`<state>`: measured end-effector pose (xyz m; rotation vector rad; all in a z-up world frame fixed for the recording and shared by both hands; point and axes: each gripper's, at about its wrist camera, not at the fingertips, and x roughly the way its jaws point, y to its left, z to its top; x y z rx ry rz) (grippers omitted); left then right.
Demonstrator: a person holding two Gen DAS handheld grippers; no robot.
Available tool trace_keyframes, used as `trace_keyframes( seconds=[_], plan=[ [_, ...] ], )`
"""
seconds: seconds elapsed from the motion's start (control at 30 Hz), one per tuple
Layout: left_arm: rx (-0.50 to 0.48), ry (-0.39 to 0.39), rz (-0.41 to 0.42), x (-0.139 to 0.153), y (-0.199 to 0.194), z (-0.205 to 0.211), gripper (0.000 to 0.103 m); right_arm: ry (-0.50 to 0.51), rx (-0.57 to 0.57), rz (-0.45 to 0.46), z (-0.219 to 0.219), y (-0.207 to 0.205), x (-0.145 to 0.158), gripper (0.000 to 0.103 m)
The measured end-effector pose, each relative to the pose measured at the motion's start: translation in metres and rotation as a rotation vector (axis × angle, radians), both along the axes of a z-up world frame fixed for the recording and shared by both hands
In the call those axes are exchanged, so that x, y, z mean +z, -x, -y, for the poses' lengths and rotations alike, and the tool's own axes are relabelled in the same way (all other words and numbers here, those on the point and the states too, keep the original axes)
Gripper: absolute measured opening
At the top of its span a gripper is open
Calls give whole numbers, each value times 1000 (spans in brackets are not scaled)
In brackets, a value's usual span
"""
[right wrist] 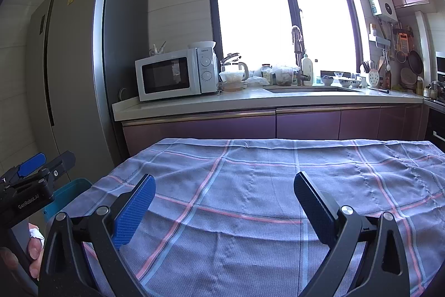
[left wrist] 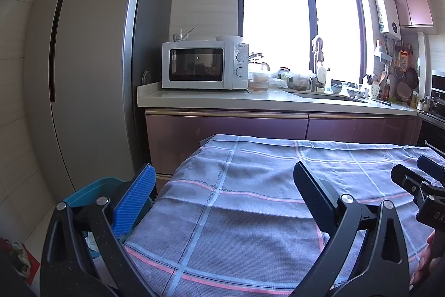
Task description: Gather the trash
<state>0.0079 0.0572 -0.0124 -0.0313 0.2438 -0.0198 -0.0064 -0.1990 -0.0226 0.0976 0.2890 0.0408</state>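
My left claw (left wrist: 222, 191) hangs over the left end of the desk (left wrist: 319, 157), which is covered in a grey-blue checked cloth with pink and pale blue lines; its blue ribbed fingers (left wrist: 136, 202) are spread wide with nothing between them. My right claw (right wrist: 224, 202) hovers over the middle of the same cloth, also wide apart and holding nothing.

Just beside the desk's left edge, lower down, stands a teal plastic bin (left wrist: 91, 191); most of it is hidden behind my left claw's frame, and I can only make out a scrap of something white inside (left wrist: 90, 238), too hidden to name. On the floor further left lies a red bag holding crumpled pale stuff (left wrist: 23, 255).

Beyond the desk runs a white kitchen counter (right wrist: 250, 98) carrying a white microwave (right wrist: 175, 74), clear tubs and jars by the sink (right wrist: 311, 89), with a tall grey fridge (right wrist: 80, 60) at its left end.
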Motion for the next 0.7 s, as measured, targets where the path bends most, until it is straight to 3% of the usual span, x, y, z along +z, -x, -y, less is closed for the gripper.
trace_keyframes(
  seconds=[0.7],
  plan=[
    [9, -5, -1, -2, -1, -4, 97, -3, 2, -3, 0, -2, -1, 96]
  ],
)
